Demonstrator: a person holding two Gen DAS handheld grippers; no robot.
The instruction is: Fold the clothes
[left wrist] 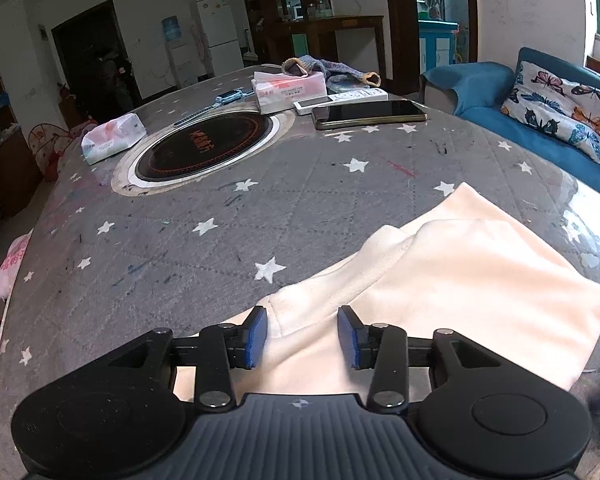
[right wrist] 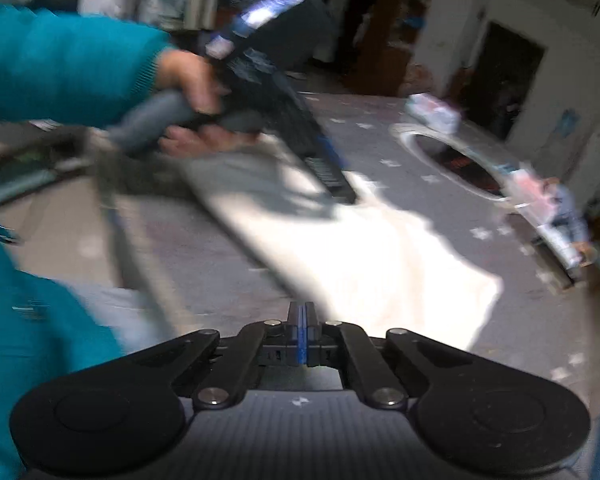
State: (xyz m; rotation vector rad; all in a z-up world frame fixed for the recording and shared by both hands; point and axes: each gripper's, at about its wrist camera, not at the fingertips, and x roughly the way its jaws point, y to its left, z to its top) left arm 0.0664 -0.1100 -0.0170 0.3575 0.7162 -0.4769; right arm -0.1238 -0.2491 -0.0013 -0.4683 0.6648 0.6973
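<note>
A cream fleece garment lies partly folded on the grey star-patterned table. My left gripper is open, its blue pads either side of a fold at the garment's near left edge, just above the cloth. In the blurred right wrist view the same garment spreads ahead. My right gripper is shut with nothing between its pads, low over the table at the garment's near edge. The left gripper shows there too, held by a hand in a teal sleeve, over the garment's far side.
A round black hotplate is set in the table's middle. Behind it lie two tissue packs, a phone, a remote and a knitted item. A blue sofa with a butterfly cushion stands to the right.
</note>
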